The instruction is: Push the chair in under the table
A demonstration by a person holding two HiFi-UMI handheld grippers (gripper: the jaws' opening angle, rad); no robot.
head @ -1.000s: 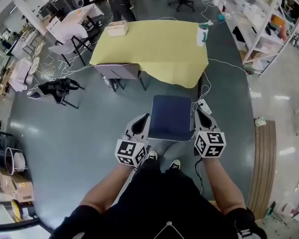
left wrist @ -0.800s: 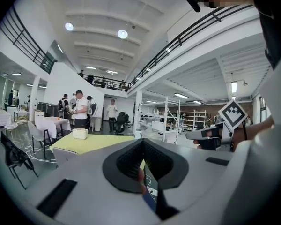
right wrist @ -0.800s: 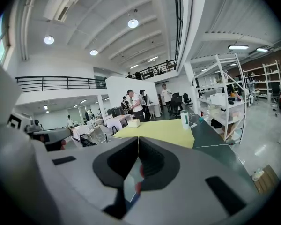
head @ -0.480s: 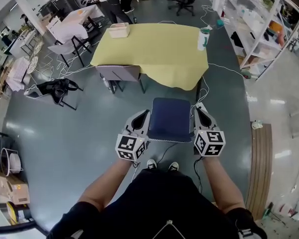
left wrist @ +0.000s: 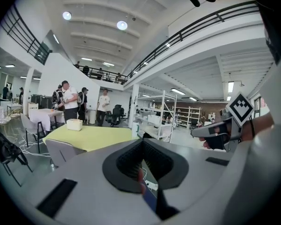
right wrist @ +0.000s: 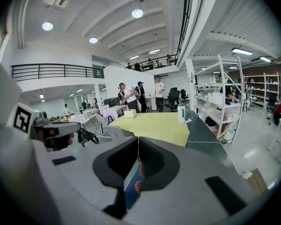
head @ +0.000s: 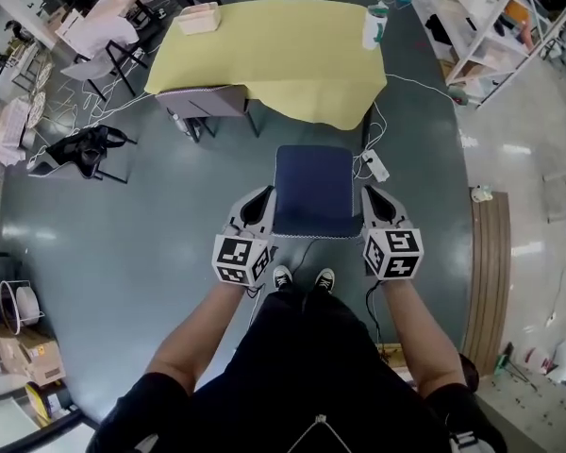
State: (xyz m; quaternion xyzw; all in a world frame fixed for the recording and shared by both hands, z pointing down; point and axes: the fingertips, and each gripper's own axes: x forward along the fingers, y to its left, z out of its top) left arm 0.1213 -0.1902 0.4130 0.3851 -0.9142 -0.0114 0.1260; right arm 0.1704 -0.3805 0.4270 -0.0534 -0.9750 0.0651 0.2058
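- The blue-seated chair (head: 311, 189) stands on the floor, just short of the yellow-covered bench (head: 283, 45) straight ahead.
- The left gripper (head: 258, 204) and right gripper (head: 372, 202) flank the seat's rear corners, equally near. Each has its fingers together, clasping nothing.

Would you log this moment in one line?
left gripper: shut, beside chair | right gripper: shut, beside chair | chair: not under table

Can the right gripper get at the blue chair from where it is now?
Probably yes: the right gripper, jaws shut, sits close beside the right edge of the blue chair, with nothing visible between them.
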